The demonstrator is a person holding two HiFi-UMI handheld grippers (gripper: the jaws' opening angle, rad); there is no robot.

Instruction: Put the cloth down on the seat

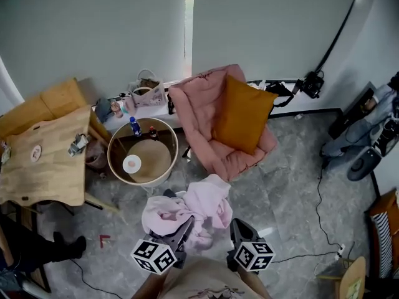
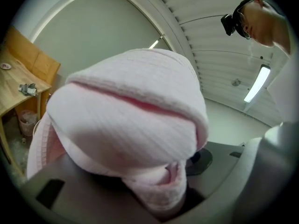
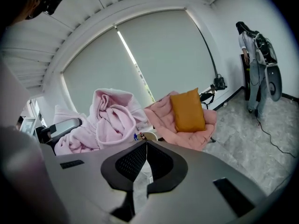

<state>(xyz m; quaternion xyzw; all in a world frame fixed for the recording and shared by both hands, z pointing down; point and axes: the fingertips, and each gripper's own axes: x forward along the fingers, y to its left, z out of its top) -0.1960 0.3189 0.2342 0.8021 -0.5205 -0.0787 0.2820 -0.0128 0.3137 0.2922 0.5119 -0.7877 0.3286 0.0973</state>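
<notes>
A crumpled pale pink cloth (image 1: 193, 209) hangs above the grey floor, just in front of me. My left gripper (image 1: 182, 230) is shut on it. In the left gripper view the cloth (image 2: 131, 120) bulges over the jaws and hides the fingertips of the left gripper (image 2: 161, 190). The seat is a pink padded chair (image 1: 206, 123) with an orange cushion (image 1: 242, 113), standing beyond the cloth near the window wall. My right gripper (image 1: 238, 226) is beside the cloth on its right, apart from it. The right gripper (image 3: 146, 146) is shut with nothing in it, and the chair (image 3: 187, 120) lies ahead of it.
A round low table (image 1: 142, 152) with small bottles stands left of the chair. A wooden table (image 1: 43, 161) is at far left. Cables (image 1: 318, 198) cross the floor at right, near a parked scooter (image 1: 365, 148). A camera on a stand (image 1: 312, 83) is by the wall.
</notes>
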